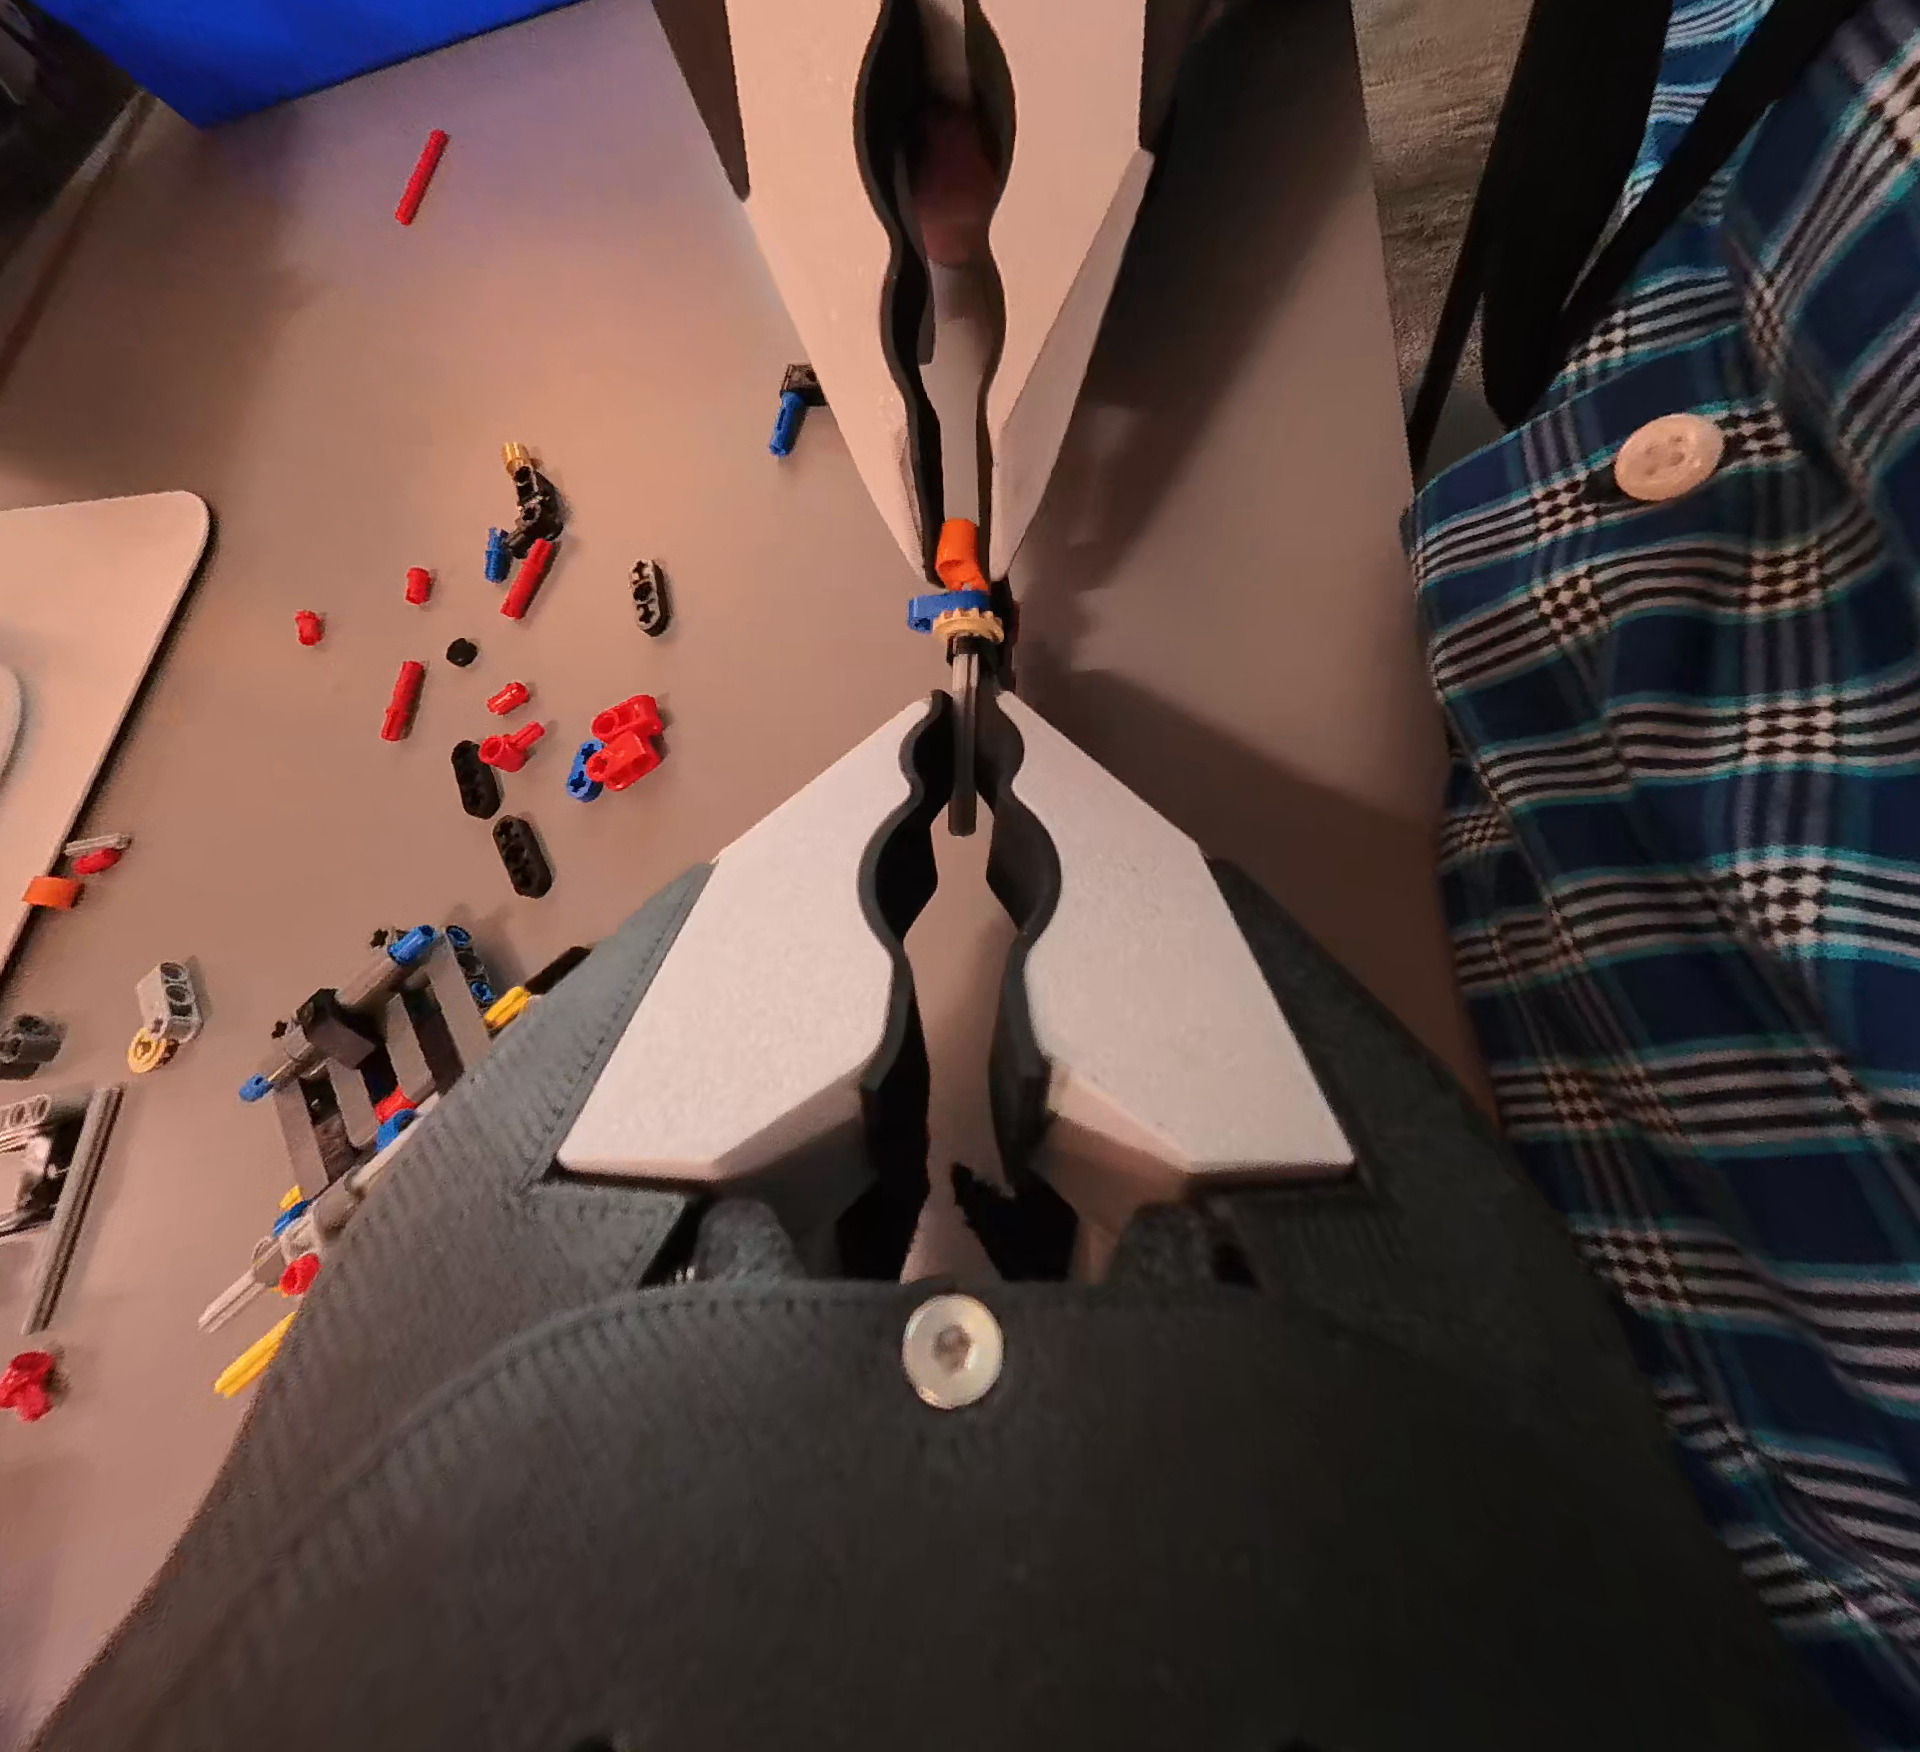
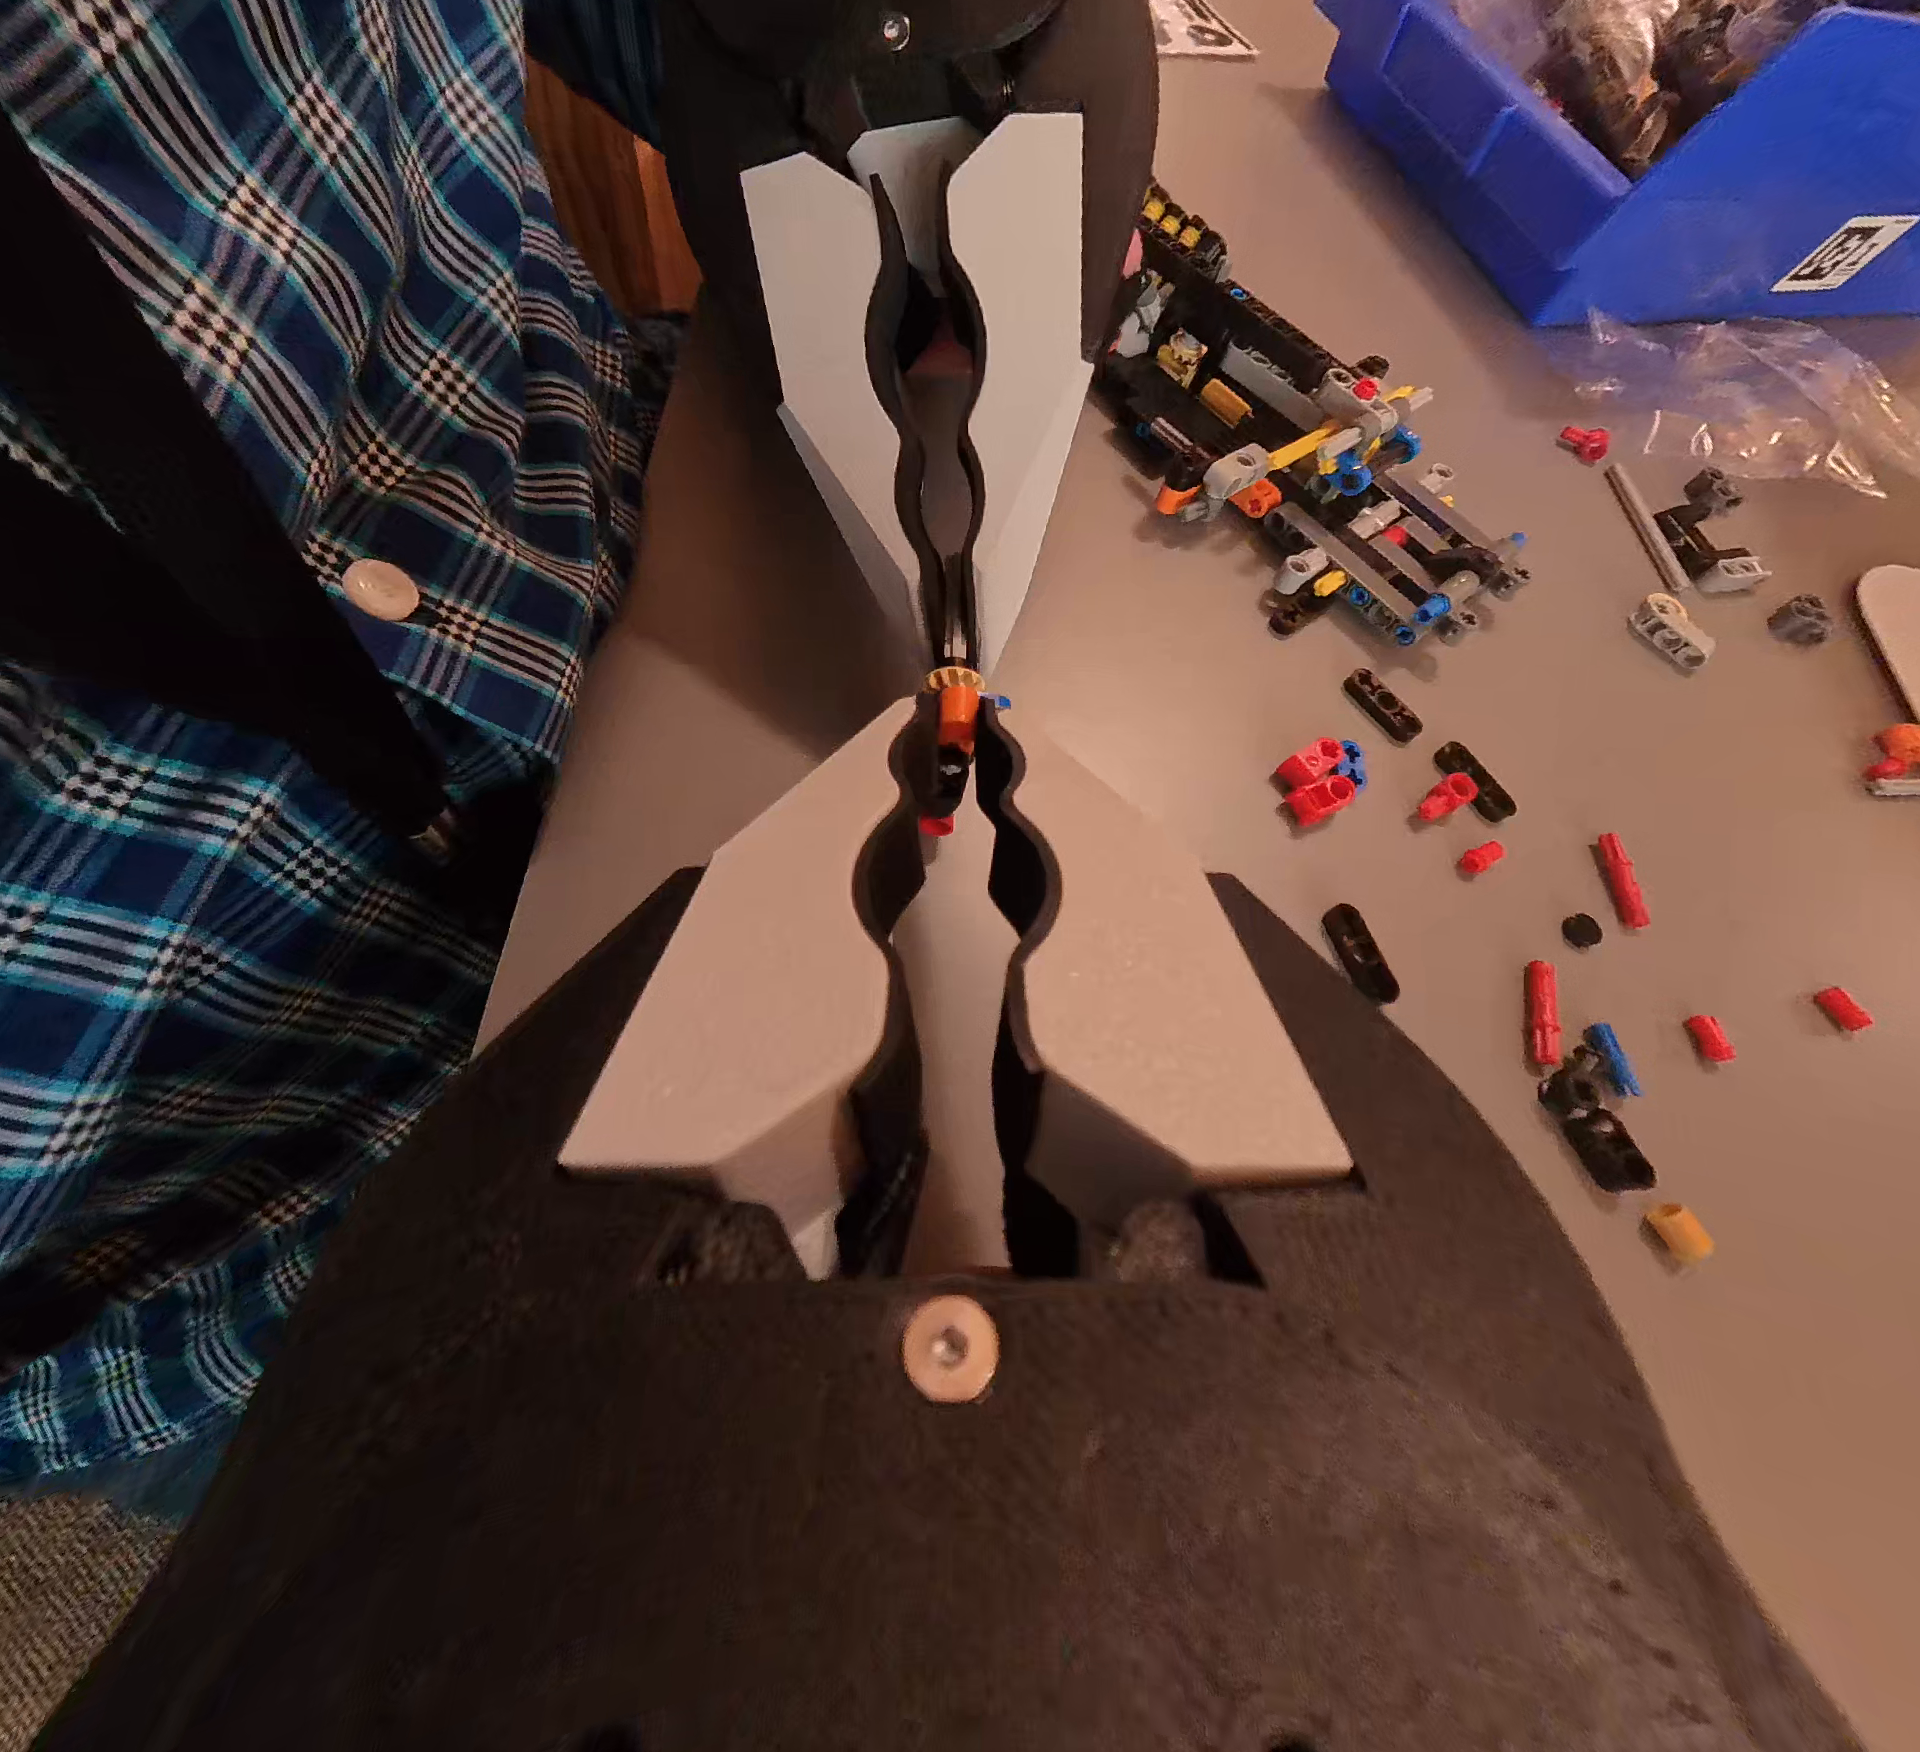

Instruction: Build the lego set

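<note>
Left gripper (image 1: pixel 966 726) is closed tip-on around a dark axle (image 1: pixel 964 746). A tan gear (image 1: pixel 966 627) and blue piece (image 1: pixel 928 609) sit on the axle just beyond its tips. Right gripper (image 2: pixel 951 746), tip to tip with the left gripper, is clamped on the orange connector (image 2: pixel 954 715) beside the gear. Held above the grey table (image 1: pixel 644 331). The partly built chassis (image 2: pixel 1340 466) lies well apart from the gear, near the blue bin (image 2: pixel 1621 175); loose pieces (image 2: pixel 1320 783) are scattered between.
</note>
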